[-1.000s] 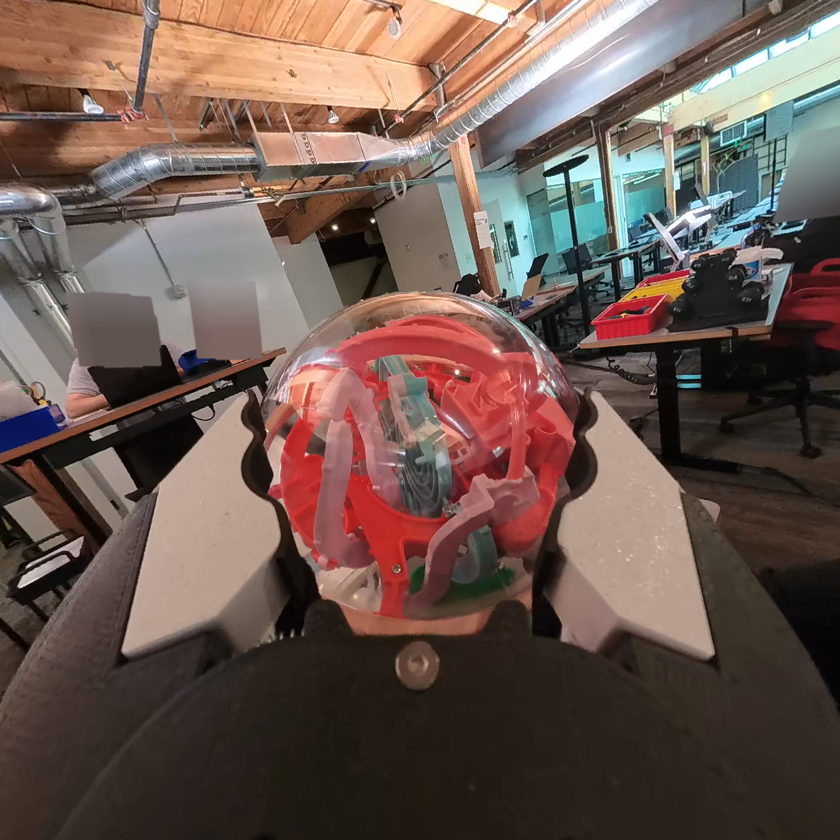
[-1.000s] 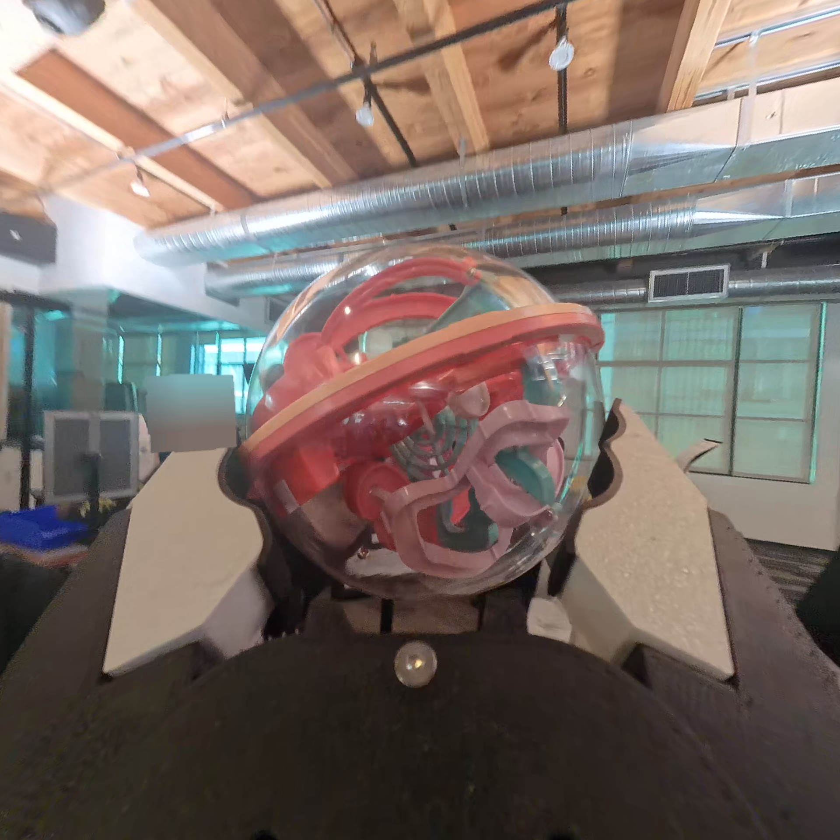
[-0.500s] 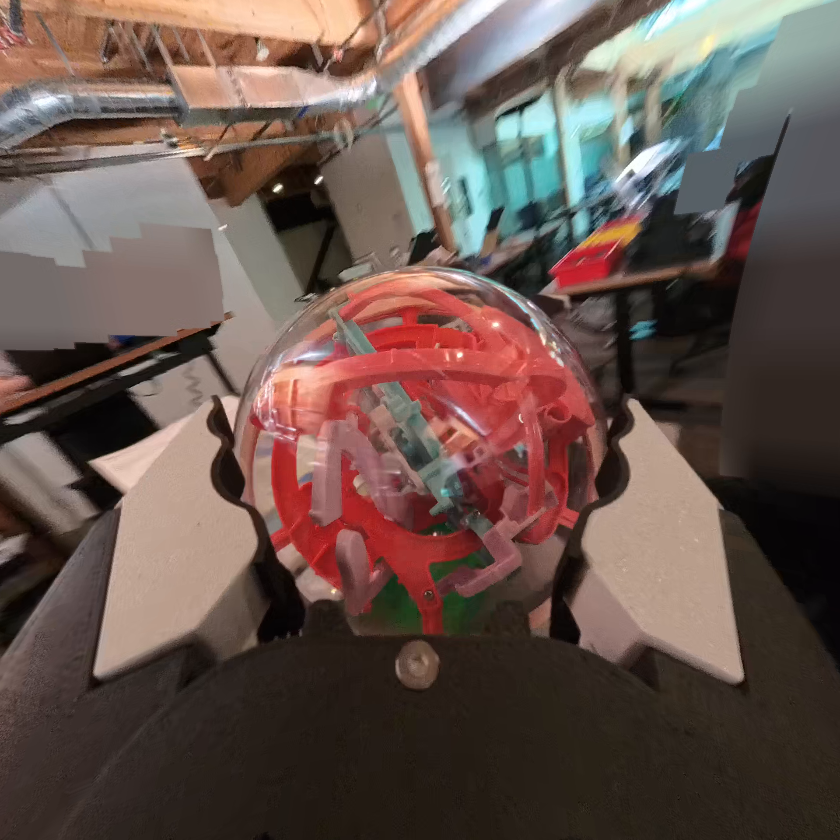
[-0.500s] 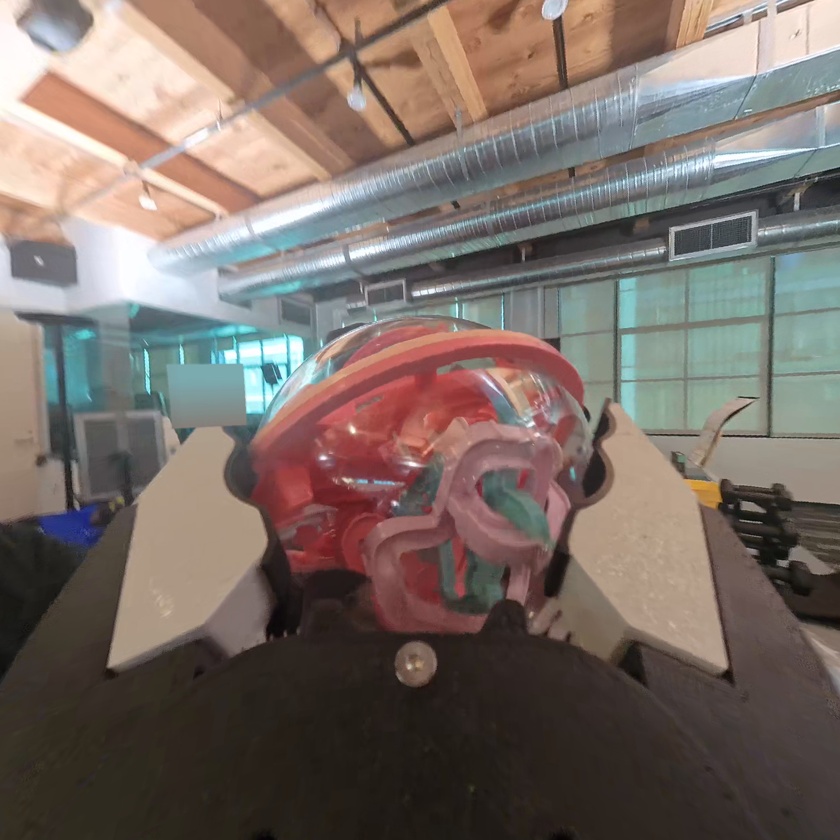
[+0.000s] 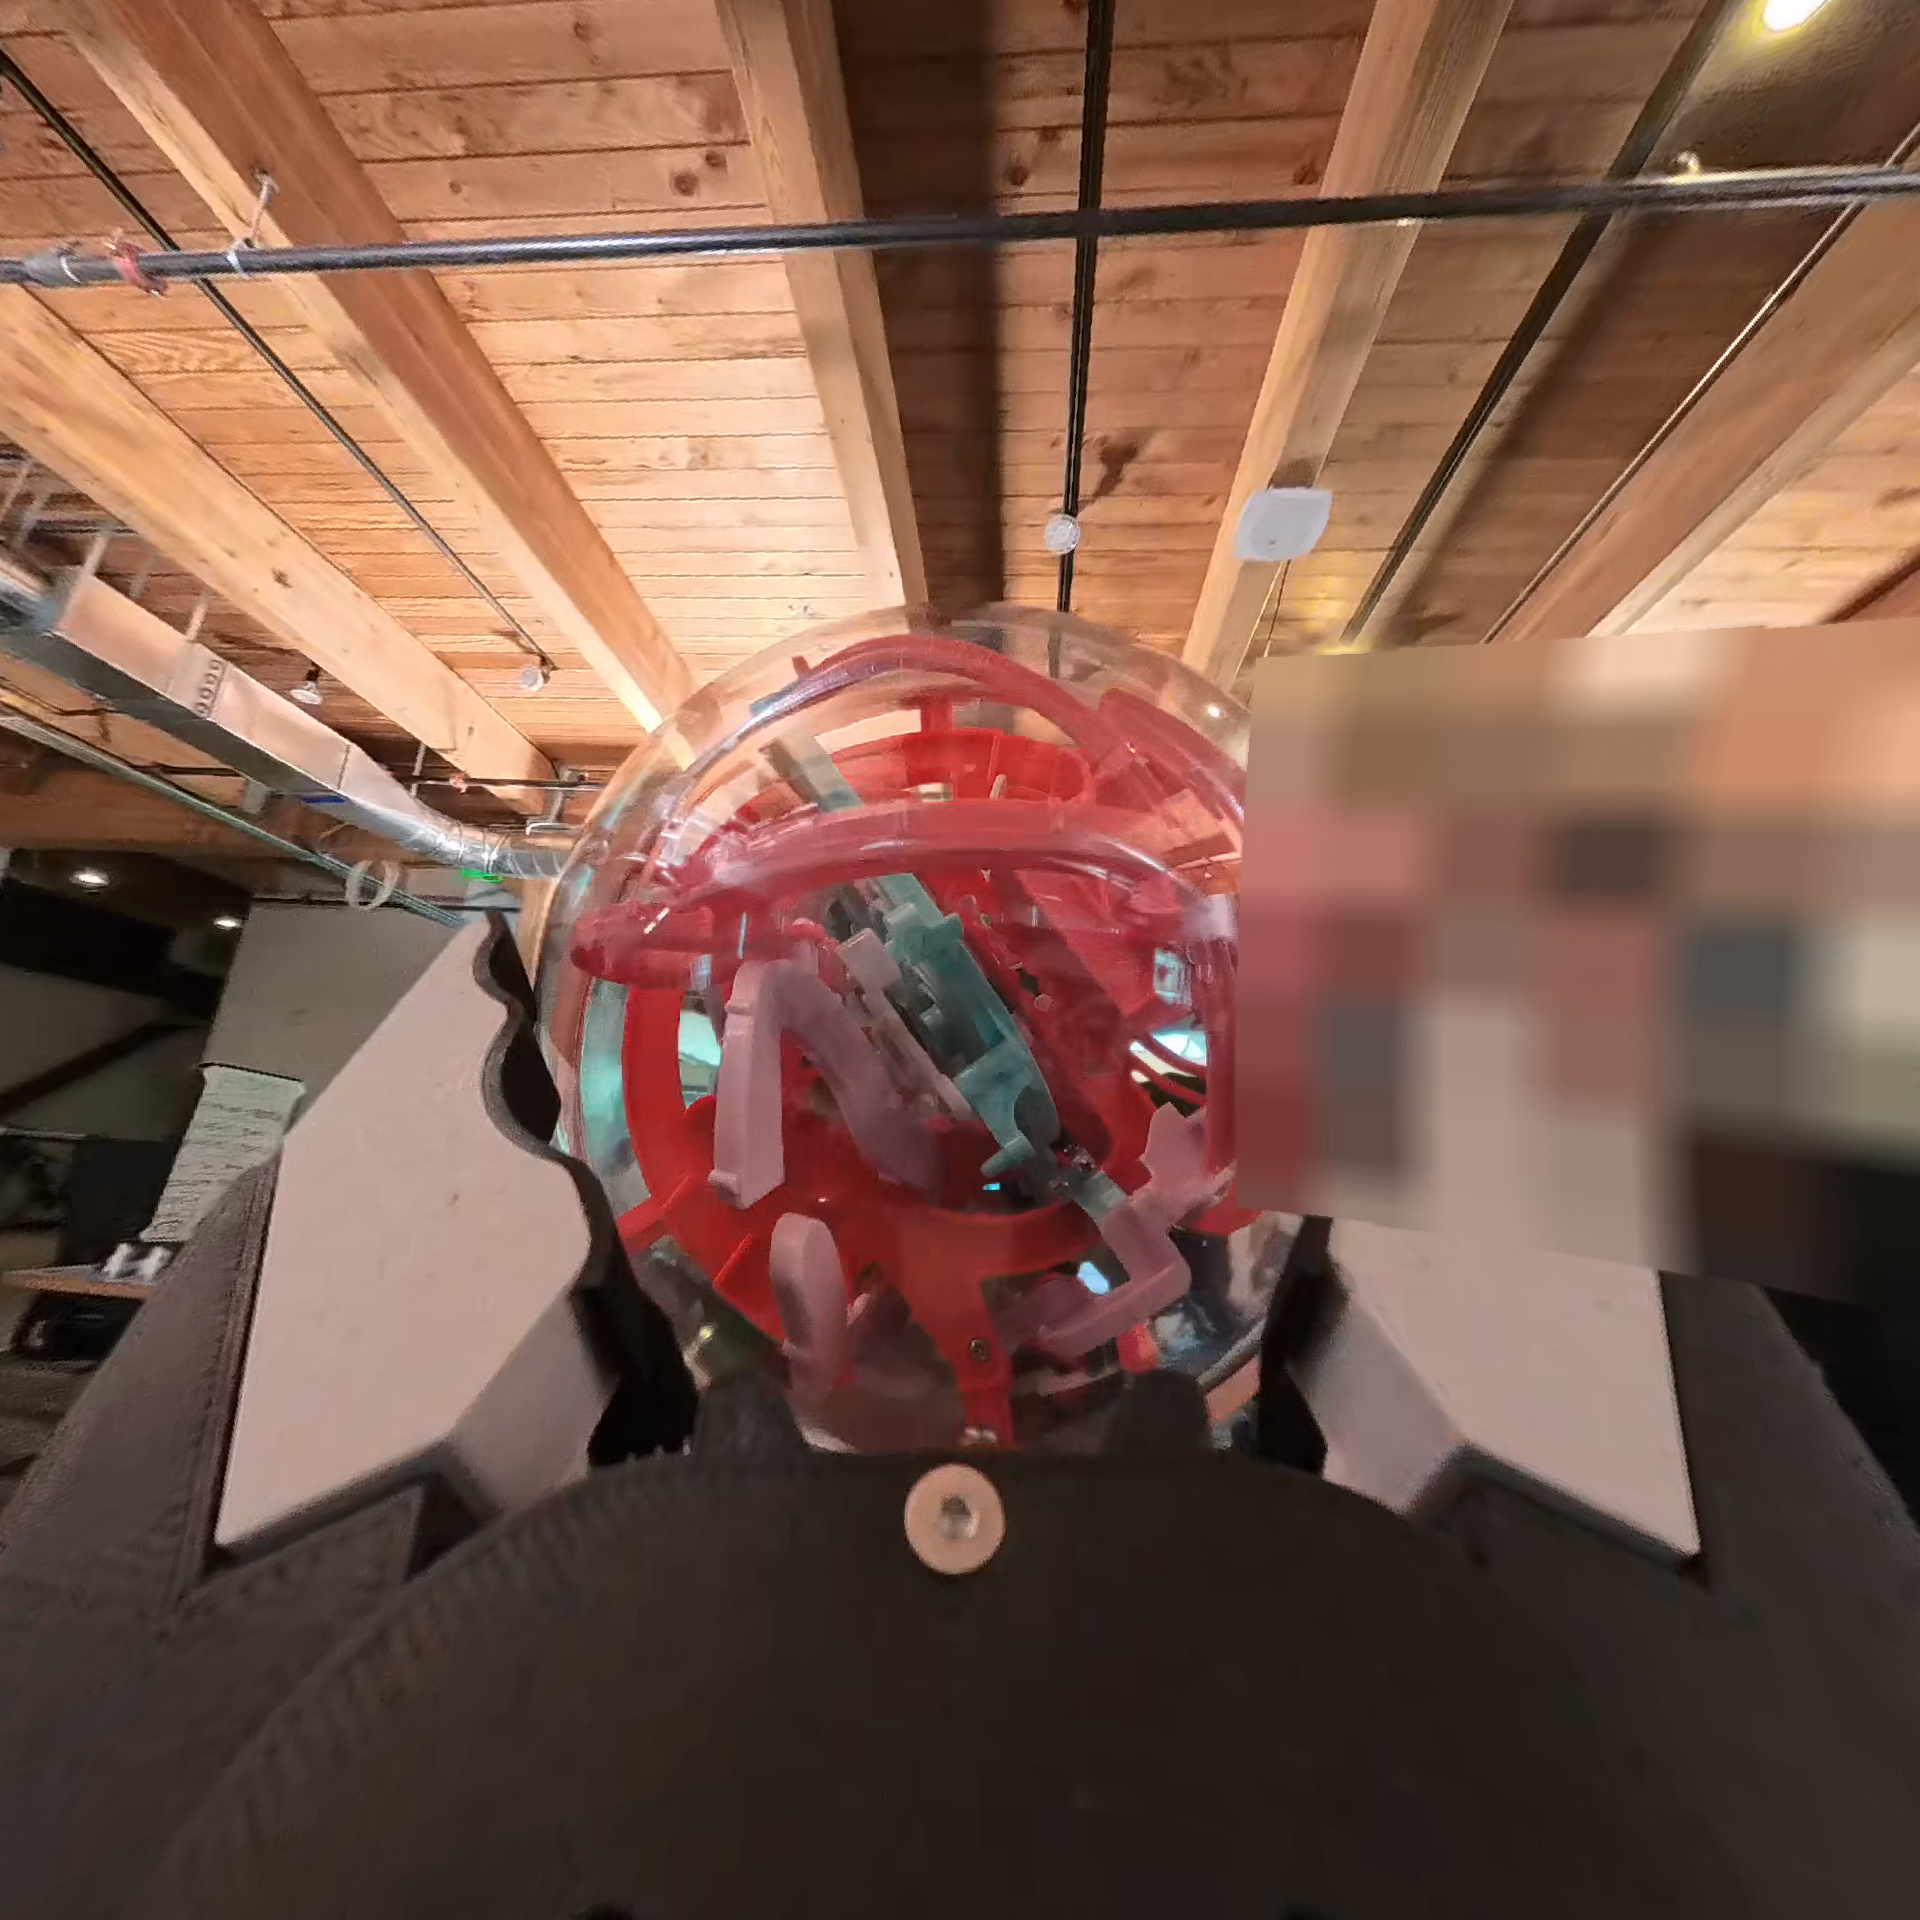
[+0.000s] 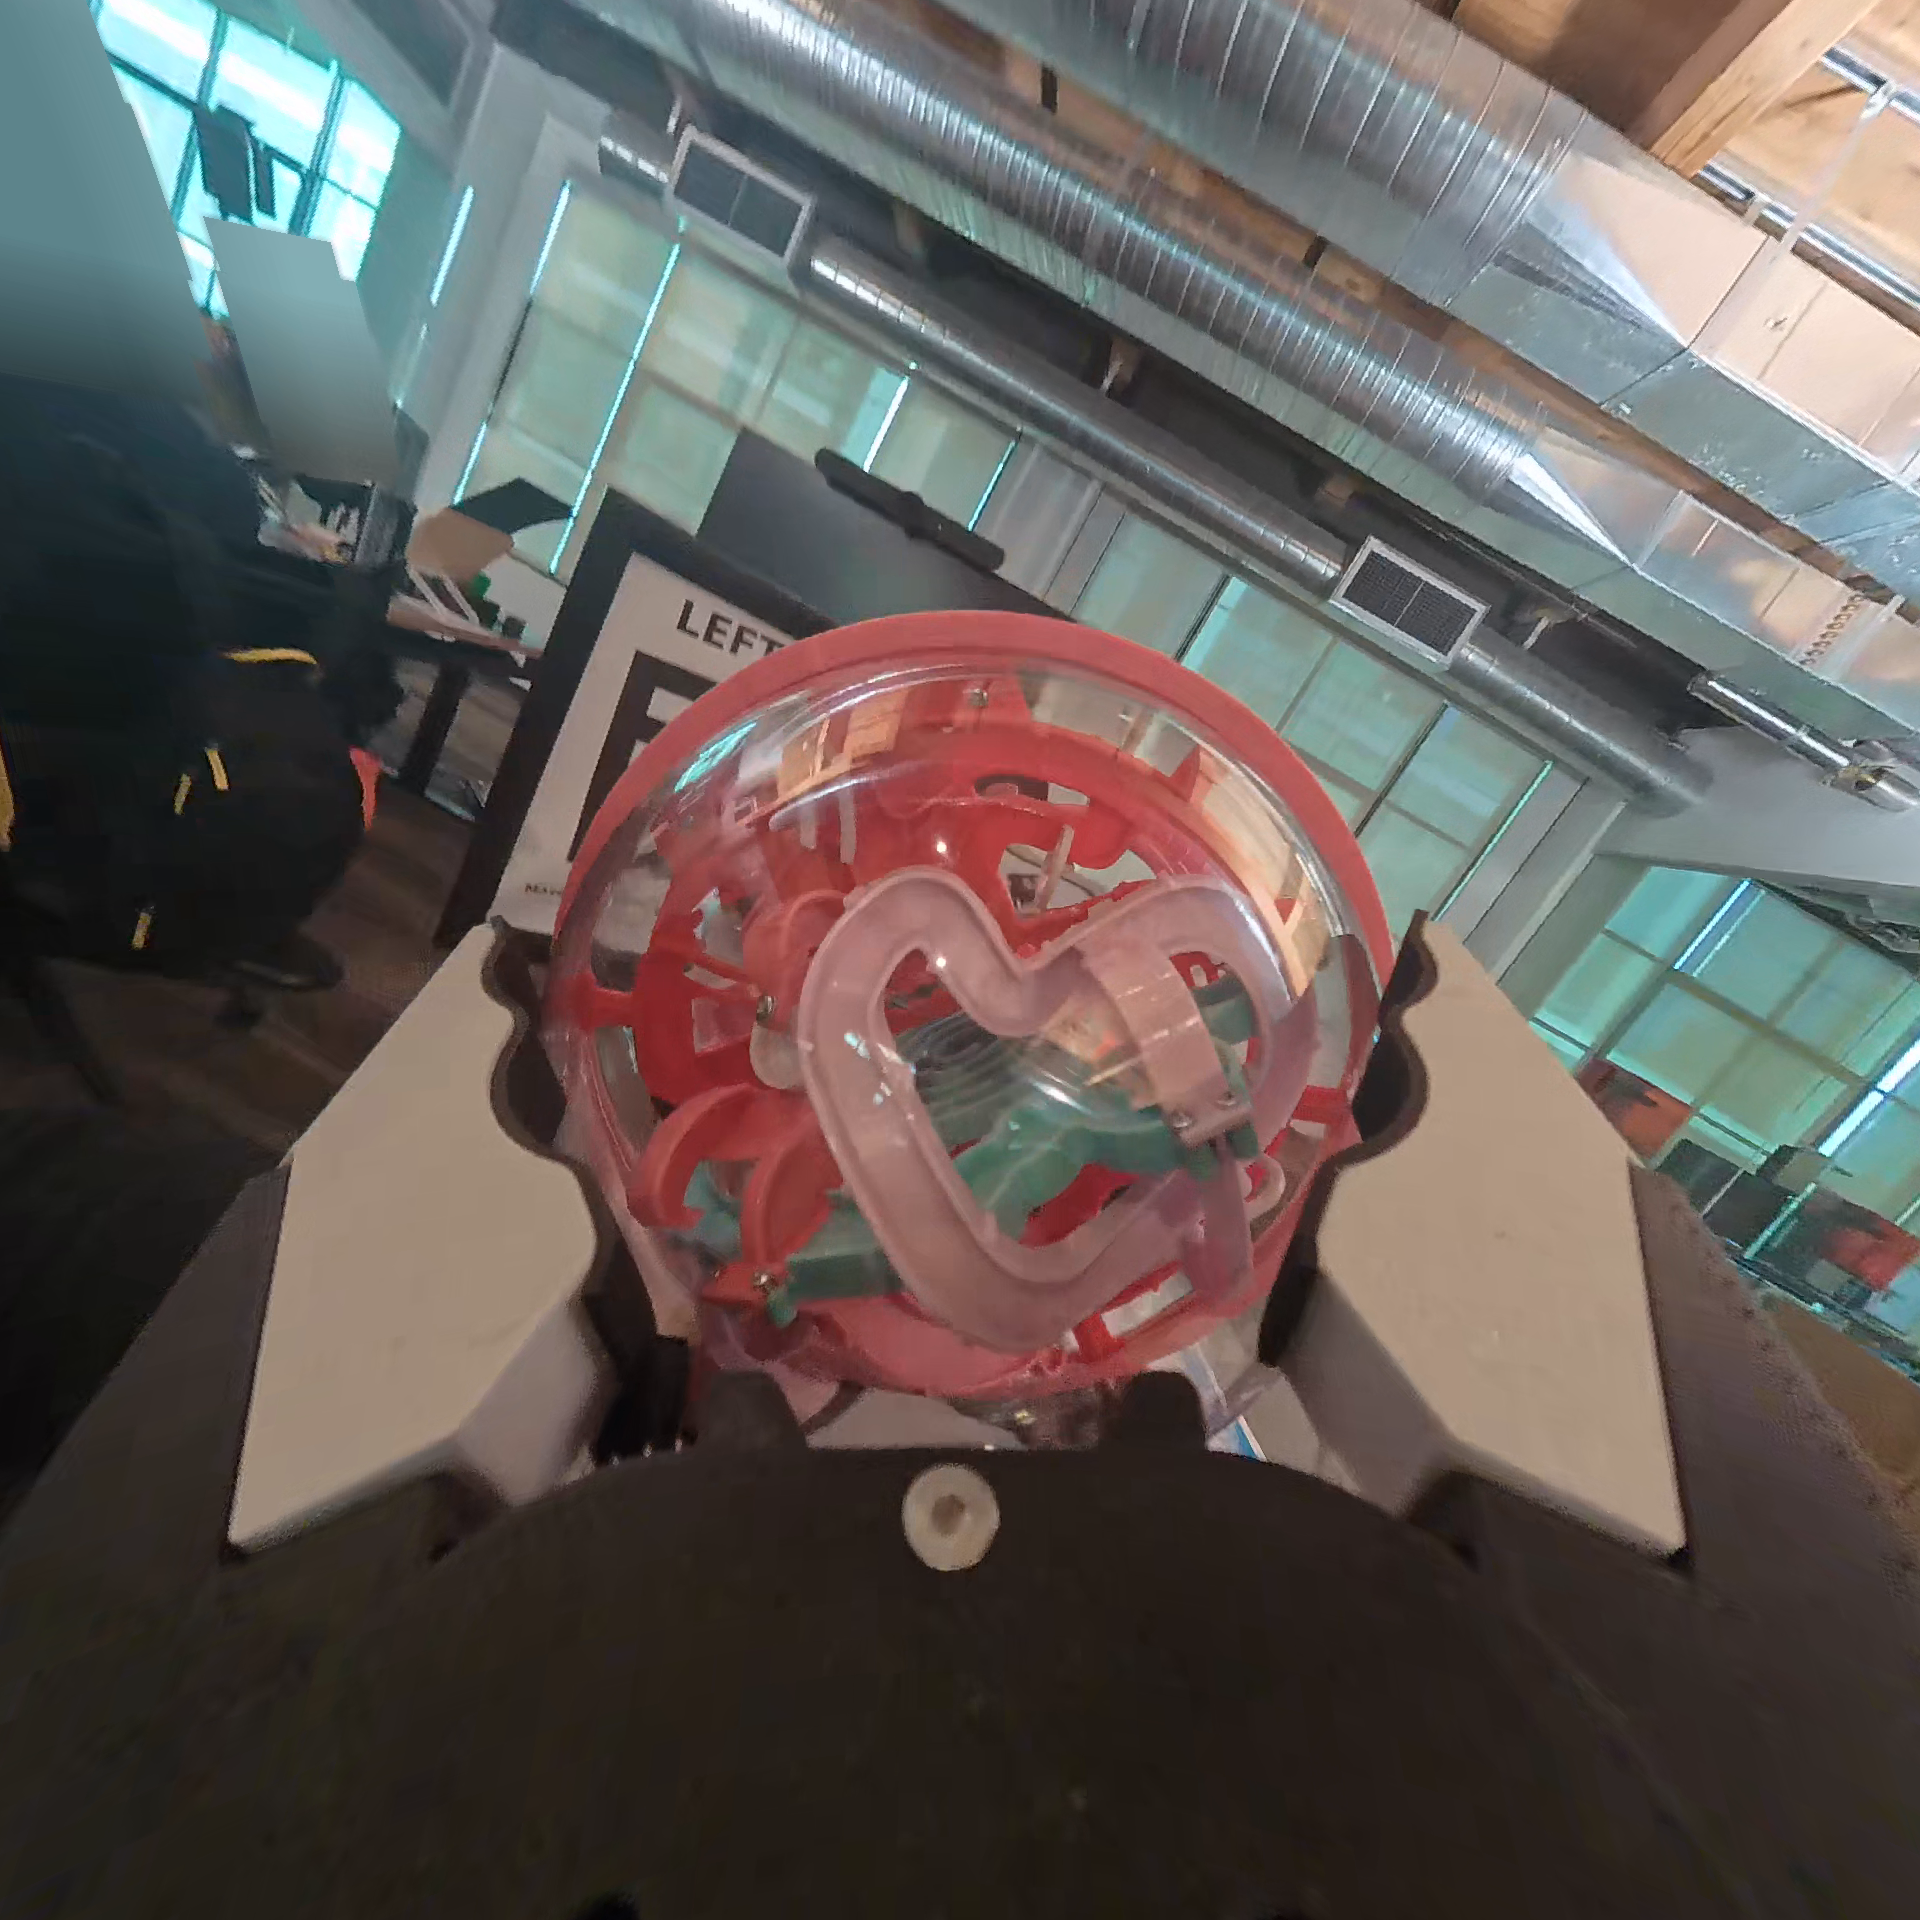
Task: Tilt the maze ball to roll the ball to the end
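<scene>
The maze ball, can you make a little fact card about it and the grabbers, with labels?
Thing: maze ball, a clear globe
Inside: red, pale pink and teal tracks
Seam: red ring around the top half in the right wrist view
Left gripper: closed on the maze ball; one finger hidden by a blur patch
Right gripper: closed on the maze ball, a finger on each side
Little rolling ball: cannot tell where
Above: wooden ceiling
</scene>
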Available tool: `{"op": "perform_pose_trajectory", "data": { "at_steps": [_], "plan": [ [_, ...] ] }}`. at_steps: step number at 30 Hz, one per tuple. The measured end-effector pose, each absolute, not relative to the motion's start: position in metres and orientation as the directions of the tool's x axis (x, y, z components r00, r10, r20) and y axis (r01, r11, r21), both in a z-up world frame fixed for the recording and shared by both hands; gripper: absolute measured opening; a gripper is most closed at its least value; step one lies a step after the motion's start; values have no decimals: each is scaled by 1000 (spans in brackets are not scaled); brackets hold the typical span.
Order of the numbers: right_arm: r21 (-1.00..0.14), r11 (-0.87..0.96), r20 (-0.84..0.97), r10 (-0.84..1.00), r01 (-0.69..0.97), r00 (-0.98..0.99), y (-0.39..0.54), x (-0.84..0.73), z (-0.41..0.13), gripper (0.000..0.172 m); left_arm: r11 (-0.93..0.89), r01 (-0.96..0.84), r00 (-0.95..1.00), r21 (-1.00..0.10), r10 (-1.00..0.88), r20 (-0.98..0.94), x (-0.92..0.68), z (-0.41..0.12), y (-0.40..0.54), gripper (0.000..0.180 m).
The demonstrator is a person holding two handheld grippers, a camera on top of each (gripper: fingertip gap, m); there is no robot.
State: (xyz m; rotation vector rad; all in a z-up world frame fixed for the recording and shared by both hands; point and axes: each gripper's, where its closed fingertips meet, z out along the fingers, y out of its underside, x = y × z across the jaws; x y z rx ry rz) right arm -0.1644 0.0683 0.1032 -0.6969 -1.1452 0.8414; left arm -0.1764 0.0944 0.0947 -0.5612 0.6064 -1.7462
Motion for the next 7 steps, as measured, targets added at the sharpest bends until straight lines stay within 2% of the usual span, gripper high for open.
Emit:
{"op": "perform_pose_trajectory", "data": {
  "at_steps": [1, 7],
  "plan": [
    [-829, 524, 494, 850, -197, 183, 69, -165, 100, 154, -226, 724, -244, -652, -968, 64, -177, 92, 96, 154],
    [-825, 542, 509, 836, -160, 206, 74, -167, 90, 153, -252, 718, -278, -649, -958, 65, -178, 83, 101, 155]
  ]
}}
